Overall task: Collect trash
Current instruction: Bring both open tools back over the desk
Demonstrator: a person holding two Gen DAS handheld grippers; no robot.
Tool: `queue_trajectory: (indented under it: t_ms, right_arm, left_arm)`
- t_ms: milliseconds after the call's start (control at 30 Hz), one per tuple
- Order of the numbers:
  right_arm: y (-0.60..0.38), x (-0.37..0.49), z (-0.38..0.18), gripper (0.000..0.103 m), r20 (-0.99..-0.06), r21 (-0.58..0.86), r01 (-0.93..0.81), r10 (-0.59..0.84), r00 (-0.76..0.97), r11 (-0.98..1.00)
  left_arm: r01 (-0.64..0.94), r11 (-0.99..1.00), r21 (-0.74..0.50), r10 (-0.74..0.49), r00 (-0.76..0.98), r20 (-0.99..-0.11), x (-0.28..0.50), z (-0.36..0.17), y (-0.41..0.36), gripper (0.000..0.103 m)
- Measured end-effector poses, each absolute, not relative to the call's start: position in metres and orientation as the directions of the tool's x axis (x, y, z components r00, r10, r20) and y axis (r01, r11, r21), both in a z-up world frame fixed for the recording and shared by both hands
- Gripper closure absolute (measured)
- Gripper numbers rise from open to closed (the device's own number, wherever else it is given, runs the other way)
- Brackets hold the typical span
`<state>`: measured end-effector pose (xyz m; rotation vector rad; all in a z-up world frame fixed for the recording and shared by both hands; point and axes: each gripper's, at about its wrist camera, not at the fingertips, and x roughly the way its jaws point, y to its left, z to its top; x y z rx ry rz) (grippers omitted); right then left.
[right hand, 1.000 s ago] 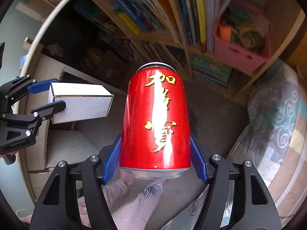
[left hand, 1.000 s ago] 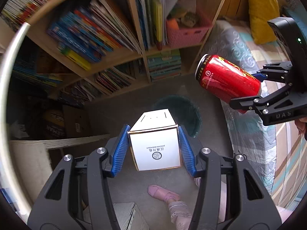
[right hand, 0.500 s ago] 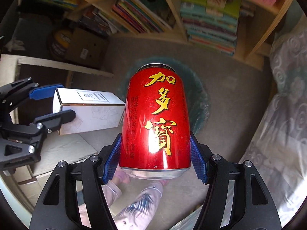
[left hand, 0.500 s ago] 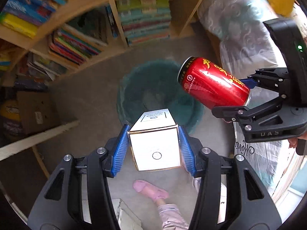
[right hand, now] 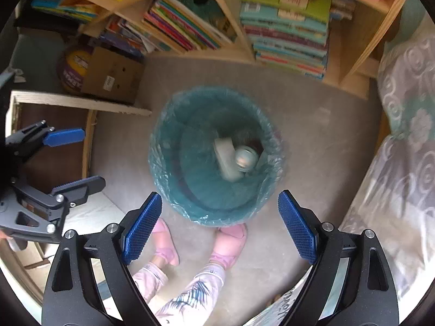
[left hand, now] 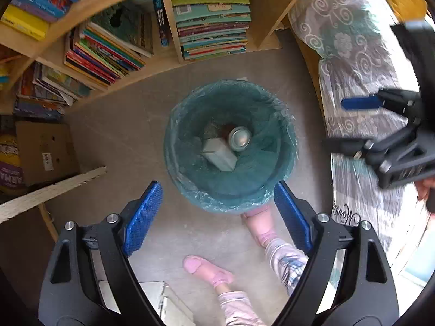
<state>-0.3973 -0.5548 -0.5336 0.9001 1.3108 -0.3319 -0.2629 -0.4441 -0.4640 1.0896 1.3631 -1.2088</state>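
A round bin lined with a teal bag (left hand: 190, 179) stands on the grey floor, also in the right wrist view (right hand: 168, 190). Inside it lie the white box (left hand: 220, 154) and the can, end up (left hand: 239, 138); both show in the right wrist view, the box (right hand: 225, 157) and the can (right hand: 246, 157). My left gripper (left hand: 217, 217) is open and empty above the bin's near rim; it also shows at the left of the right wrist view (right hand: 73, 160). My right gripper (right hand: 220, 225) is open and empty above the bin, and shows at the right of the left wrist view (left hand: 350, 125).
A wooden bookshelf (left hand: 174, 27) full of books stands behind the bin. A bed with a patterned cover (left hand: 353, 54) runs along the right. A cardboard box (left hand: 43, 152) and a wooden board (left hand: 49, 193) lie at the left. The person's pink-slippered feet (right hand: 228, 241) stand beside the bin.
Both grippers have opened over the bin. The white box and the red can have dropped out of them into the bin. The views have tilted further down.
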Motion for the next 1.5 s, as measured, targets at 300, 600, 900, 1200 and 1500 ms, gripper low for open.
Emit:
queue_trajectory:
  t_ms: [300,600,900,1200,1500]
  right_arm:
    - [-0.548,-0.403,-0.426,0.016,-0.9,0.422,0.582,0.245,0.36,0.695]
    - [-0.515,-0.378,-0.284,0.016,-0.87,0.428,0.391,0.254,0.423,0.815]
    - [-0.489,-0.325,-0.173,0.016,-0.829,0.374,0.135,0.265,0.492,0.918]
    - [-0.437,-0.248,-0.102,0.016,-0.779,0.329,-0.184,0.377,0.501,0.926]
    - [-0.342,-0.169,-0.058,0.016,-0.785,0.21,-0.465,0.432,0.445,0.86]
  left_arm:
    - [0.987,0.141,-0.073,-0.097,-0.059,-0.994,-0.264,-0.362,-0.419,0.01]
    - [0.958,0.287,-0.011,-0.212,0.052,-0.976,-0.254,-0.21,-0.377,0.007]
    - [0.894,0.447,0.038,-0.296,0.188,-0.936,-0.223,-0.098,-0.315,0.007]
    - [0.716,0.697,0.036,-0.281,0.319,-0.905,-0.161,-0.046,-0.217,0.007]
    - [0.547,0.823,0.156,-0.135,0.455,-0.88,-0.103,-0.023,-0.094,0.007]
